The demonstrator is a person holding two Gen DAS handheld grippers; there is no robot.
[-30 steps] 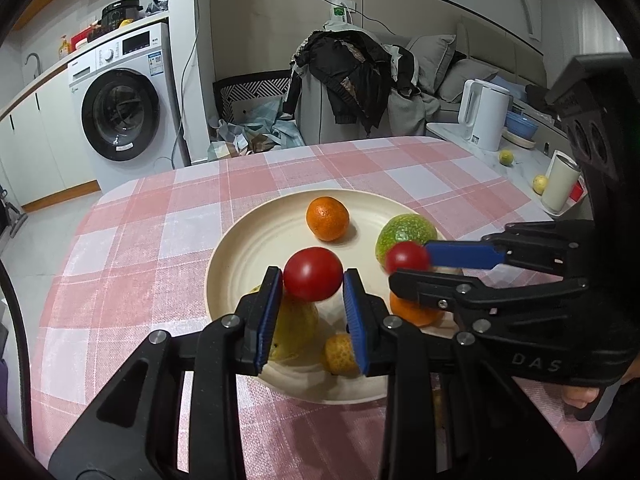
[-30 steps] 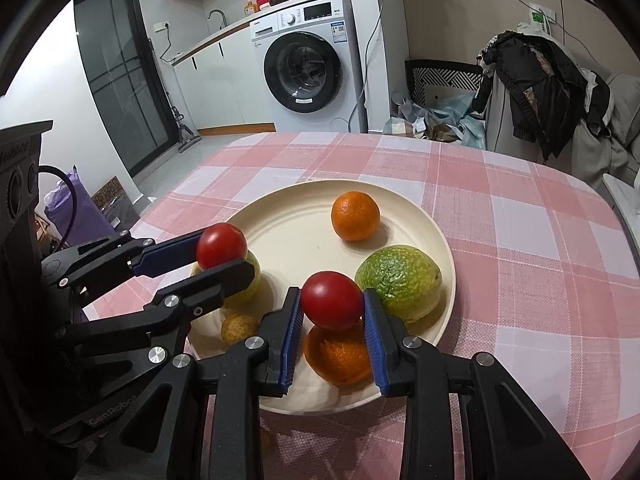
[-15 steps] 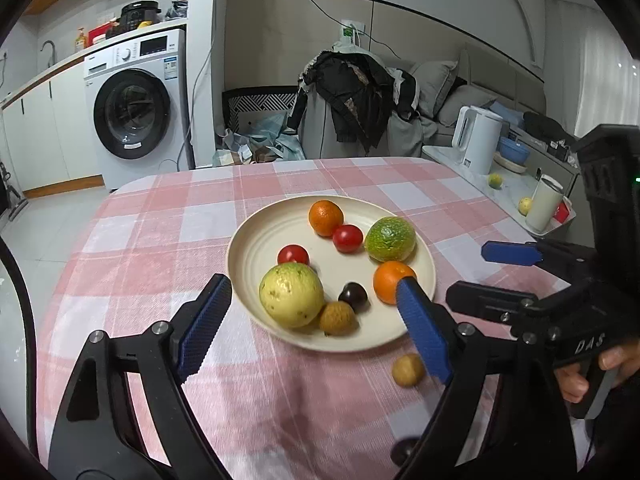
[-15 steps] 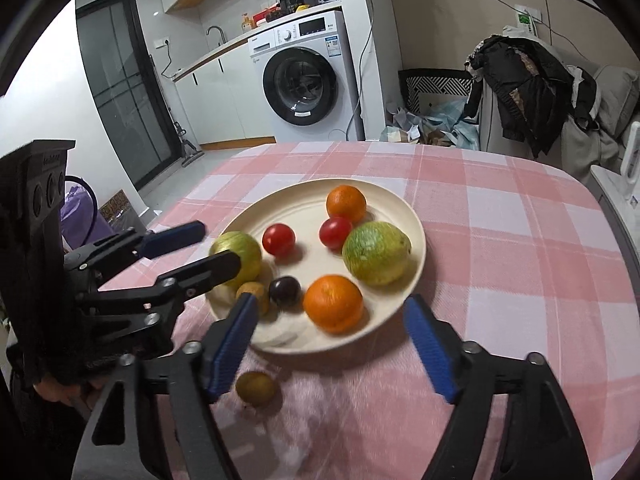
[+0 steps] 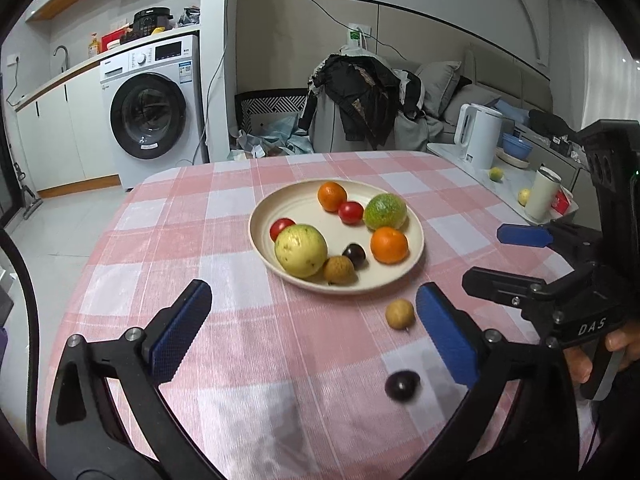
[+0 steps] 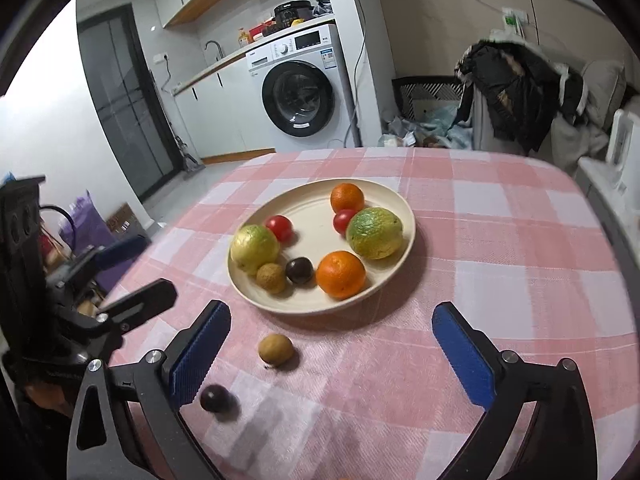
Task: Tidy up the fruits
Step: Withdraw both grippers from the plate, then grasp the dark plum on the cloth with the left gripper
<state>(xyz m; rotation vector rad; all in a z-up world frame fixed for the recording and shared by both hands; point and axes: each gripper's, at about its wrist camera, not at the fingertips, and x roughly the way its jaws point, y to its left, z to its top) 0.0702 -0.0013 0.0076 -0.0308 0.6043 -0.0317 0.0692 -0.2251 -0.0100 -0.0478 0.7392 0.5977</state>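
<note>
A cream plate (image 5: 288,204) (image 6: 396,204) on the pink checked tablecloth holds two oranges (image 5: 389,245), two red tomatoes (image 5: 350,213), a green fruit (image 5: 385,212), a yellow-green fruit (image 5: 301,250), a brown longan (image 5: 338,269) and a dark plum (image 5: 354,254). A loose longan (image 5: 399,313) (image 6: 275,349) and a loose dark plum (image 5: 401,385) (image 6: 215,398) lie on the cloth in front of the plate. My left gripper (image 5: 312,332) is open and empty, pulled back from the plate. My right gripper (image 6: 332,356) is open and empty, near the loose fruits.
A side counter to the right carries a white kettle (image 5: 478,137), a blue bowl (image 5: 517,147), a white cup (image 5: 542,198) and small fruits. A washing machine (image 5: 152,112) and a clothes-draped chair (image 5: 368,100) stand beyond the table.
Both grippers have let go of their tomatoes onto the plate, opened wide and drawn back from the plate toward the table's near side.
</note>
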